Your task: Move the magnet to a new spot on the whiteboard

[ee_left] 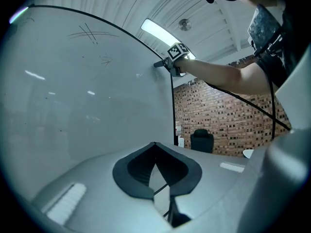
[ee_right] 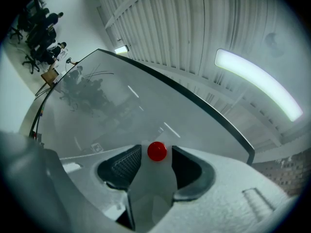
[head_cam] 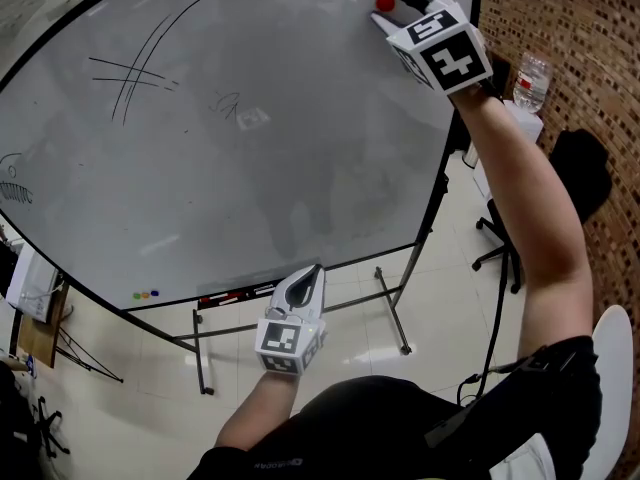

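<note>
Right claw [ee_right: 156,155] is spread around the magnet [ee_right: 157,151], stuck near the whiteboard's [head_cam: 250,118] top right corner, so a crooked withdrawal could knock it off; left claw [ee_left: 154,147], pressed together, idles below.

A small, round red magnet [ee_right: 157,151] sits flat against the whiteboard [head_cam: 250,168], near its upper right corner. The large, black-framed board stands upright, with faint pen marks [head_cam: 140,68] at its upper left.
</note>
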The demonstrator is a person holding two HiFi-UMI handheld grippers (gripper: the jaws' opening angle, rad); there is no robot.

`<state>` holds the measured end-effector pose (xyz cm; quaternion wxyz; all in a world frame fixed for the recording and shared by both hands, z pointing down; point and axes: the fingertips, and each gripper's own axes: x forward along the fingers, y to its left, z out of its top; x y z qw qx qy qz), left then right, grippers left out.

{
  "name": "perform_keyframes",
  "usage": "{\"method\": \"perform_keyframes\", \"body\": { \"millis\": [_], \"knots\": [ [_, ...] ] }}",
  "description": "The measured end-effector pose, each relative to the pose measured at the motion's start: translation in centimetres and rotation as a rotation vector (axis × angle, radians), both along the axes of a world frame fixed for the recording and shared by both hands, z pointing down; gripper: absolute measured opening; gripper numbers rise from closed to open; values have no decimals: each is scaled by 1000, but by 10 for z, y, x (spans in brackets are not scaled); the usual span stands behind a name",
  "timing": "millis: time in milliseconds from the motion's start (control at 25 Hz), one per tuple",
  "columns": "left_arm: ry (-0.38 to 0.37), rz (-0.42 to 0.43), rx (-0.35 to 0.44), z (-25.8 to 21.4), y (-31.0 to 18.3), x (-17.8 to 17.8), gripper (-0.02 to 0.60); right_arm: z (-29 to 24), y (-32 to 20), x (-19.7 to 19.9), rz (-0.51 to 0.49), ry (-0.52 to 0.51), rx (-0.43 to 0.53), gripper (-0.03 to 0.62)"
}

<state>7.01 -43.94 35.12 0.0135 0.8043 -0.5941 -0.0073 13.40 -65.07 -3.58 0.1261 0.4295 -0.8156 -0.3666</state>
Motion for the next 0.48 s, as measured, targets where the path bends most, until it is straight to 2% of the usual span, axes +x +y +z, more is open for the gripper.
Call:
{"method": "perform_keyframes", "body": {
  "millis": [320, 440, 480],
  "knots": [
    [-4, -7, 6, -3, 7, 4, 15, 11, 18, 12, -30, -27, -5, 173],
    [9, -8, 6, -2, 11, 5, 15, 23, 27, 14, -49, -34, -13, 134],
    [12, -9, 7, -2, 13, 6, 15, 26, 30, 15, -57, -41, -12, 103]
  ]
}}
